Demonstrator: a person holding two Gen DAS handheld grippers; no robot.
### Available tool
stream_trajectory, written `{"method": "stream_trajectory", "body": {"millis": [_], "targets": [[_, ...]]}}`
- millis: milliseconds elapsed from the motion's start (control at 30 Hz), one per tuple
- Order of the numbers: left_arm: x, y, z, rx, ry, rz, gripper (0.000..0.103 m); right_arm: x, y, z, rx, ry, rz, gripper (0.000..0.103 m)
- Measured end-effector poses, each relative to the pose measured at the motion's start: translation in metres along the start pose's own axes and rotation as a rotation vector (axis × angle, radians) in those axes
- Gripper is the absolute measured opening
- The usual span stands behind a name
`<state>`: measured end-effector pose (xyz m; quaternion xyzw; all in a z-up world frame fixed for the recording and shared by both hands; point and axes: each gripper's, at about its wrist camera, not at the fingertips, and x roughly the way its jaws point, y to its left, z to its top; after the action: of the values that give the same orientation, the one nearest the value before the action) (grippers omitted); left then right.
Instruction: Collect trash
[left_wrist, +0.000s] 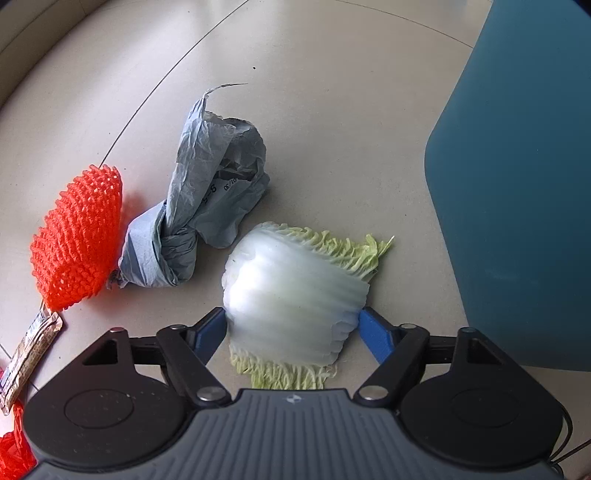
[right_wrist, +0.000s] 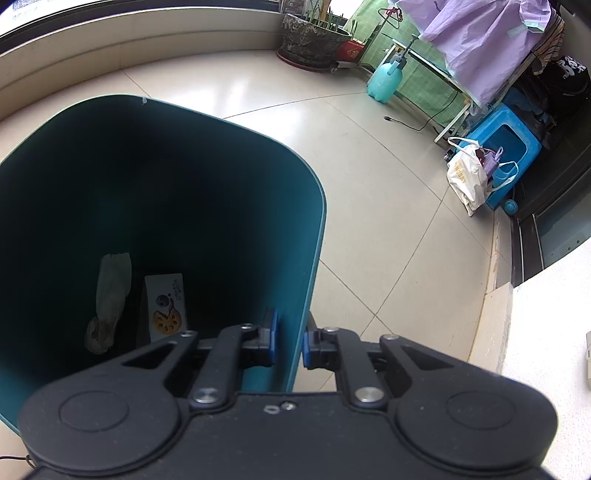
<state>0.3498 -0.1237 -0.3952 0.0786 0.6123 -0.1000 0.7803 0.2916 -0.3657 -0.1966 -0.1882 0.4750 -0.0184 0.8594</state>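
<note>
Left tool (left_wrist: 291, 328) open astride cabbage leaf (left_wrist: 291, 291), contact unclear; right tool (right_wrist: 290, 341) clamps bin wall (right_wrist: 295, 295).

Right gripper (right_wrist: 290, 338) clamps the near wall of a teal bin (right_wrist: 221, 177): one blue pad inside the wall, the other outside, jaws nearly shut on the rim. The bin stands on a pale tiled floor (right_wrist: 369, 184). At its dark bottom lie a crumpled whitish wrapper (right_wrist: 109, 299), leaning against the left inner wall, and just beside it a white card printed with lotus-root slices (right_wrist: 167, 306). Toward the floor's far edge: a large potted plant (right_wrist: 314, 37) and a turquoise spray bottle (right_wrist: 384, 79). At the right edge, a blue plastic stool (right_wrist: 511, 147) with a white shopping bag (right_wrist: 467, 177) touching its front. A lilac cloth (right_wrist: 480, 44) hangs above.
</note>
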Motion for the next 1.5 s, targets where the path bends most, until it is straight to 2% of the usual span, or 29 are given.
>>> {"method": "stream_trajectory", "body": {"millis": [167,233,267,333,400,567,633,700,733,867,1033,1200,1367,1500], "targets": [[-0.013,0.002,-0.006,-0.007,-0.026,0.013,0.076,0.001,0.000,-0.002,0.009,0.001,-0.003,0.012],[-0.021,0.004,-0.007,-0.023,-0.029,0.003,0.060,0.001,0.001,-0.002,0.010,-0.001,-0.005,0.012],[-0.024,0.005,-0.007,-0.032,-0.027,-0.006,0.060,0.001,0.001,-0.002,0.011,-0.002,-0.006,0.012],[-0.034,0.008,-0.008,-0.026,-0.043,-0.010,0.052,0.001,0.002,-0.003,0.011,-0.002,-0.011,0.012],[-0.045,0.011,-0.010,-0.006,-0.059,-0.007,0.038,0.001,0.001,-0.004,0.018,-0.002,-0.013,0.012],[-0.051,0.017,-0.013,-0.028,-0.059,-0.042,0.039,0.002,0.001,-0.003,0.035,0.000,-0.016,0.012],[-0.054,0.020,-0.015,-0.063,-0.064,-0.060,0.045,0.002,0.002,-0.003,0.033,-0.001,-0.018,0.012],[-0.057,0.024,-0.014,-0.100,-0.082,-0.084,0.079,0.002,0.002,-0.003,0.033,-0.002,-0.017,0.012],[-0.057,0.026,-0.014,-0.113,-0.089,-0.090,0.083,0.002,0.002,-0.003,0.032,-0.002,-0.017,0.012],[-0.041,0.020,-0.008,-0.128,-0.037,-0.084,0.083,0.002,0.000,-0.004,0.025,-0.007,-0.008,0.012],[-0.018,-0.007,-0.004,-0.012,-0.028,0.002,0.083,0.001,-0.001,-0.006,0.005,-0.015,0.007,0.012],[0.002,-0.019,-0.001,0.044,0.005,0.034,0.085,-0.001,-0.006,-0.007,-0.007,-0.016,0.022,0.012],[0.008,-0.015,0.004,0.027,-0.004,0.033,0.095,-0.001,-0.006,-0.007,-0.025,-0.016,0.023,0.012],[0.012,-0.009,0.008,-0.009,-0.007,0.014,0.096,-0.001,-0.006,-0.007,-0.024,-0.016,0.022,0.012]]}}
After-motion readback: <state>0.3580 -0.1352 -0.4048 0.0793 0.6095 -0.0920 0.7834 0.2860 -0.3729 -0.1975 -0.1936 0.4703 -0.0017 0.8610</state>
